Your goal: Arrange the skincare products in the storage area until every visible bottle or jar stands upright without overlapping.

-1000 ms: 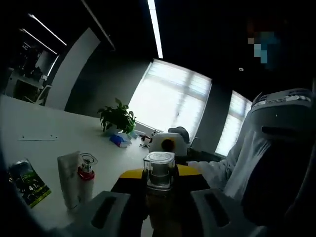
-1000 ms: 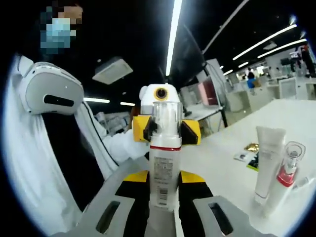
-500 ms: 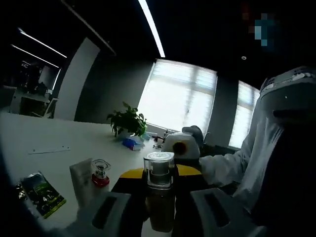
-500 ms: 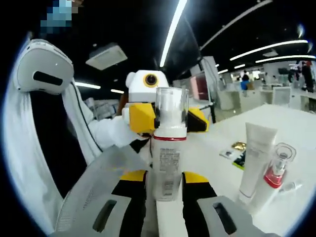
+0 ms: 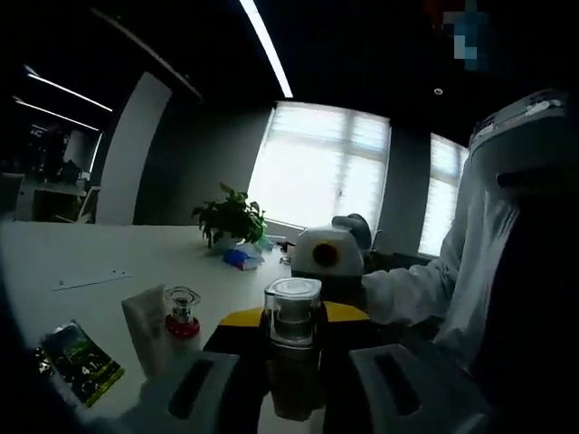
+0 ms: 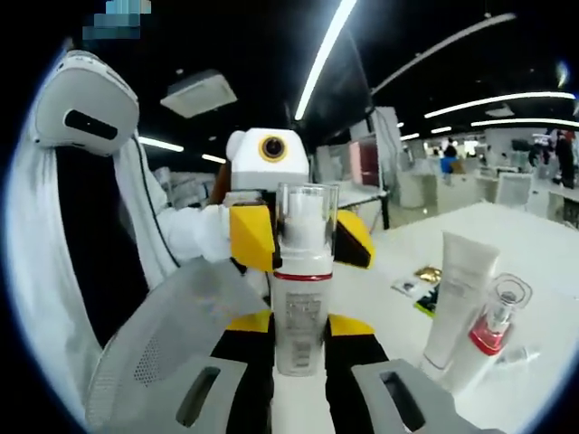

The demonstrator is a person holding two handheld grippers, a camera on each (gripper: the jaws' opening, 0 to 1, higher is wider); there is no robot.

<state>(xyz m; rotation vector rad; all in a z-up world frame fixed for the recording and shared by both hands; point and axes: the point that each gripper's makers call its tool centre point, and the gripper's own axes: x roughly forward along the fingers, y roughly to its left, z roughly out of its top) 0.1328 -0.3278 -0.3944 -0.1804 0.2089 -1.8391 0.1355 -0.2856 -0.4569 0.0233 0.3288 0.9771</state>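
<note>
- Change since earlier frames: both views have tilted lower; the spray bottle (image 6: 303, 271) is upright, as before.
- Left gripper (image 5: 294, 380): jaws part-closed on the bottle's amber base.
- Right gripper (image 6: 298, 398): jaws flank the same bottle; contact unclear.
- White tube (image 6: 457, 303) and red-collared pump bottle (image 6: 488, 330) stand nearby on the worktop (image 5: 81, 262).
- Advice: lower vertically, well apart from them; release one gripper at a time.
</note>
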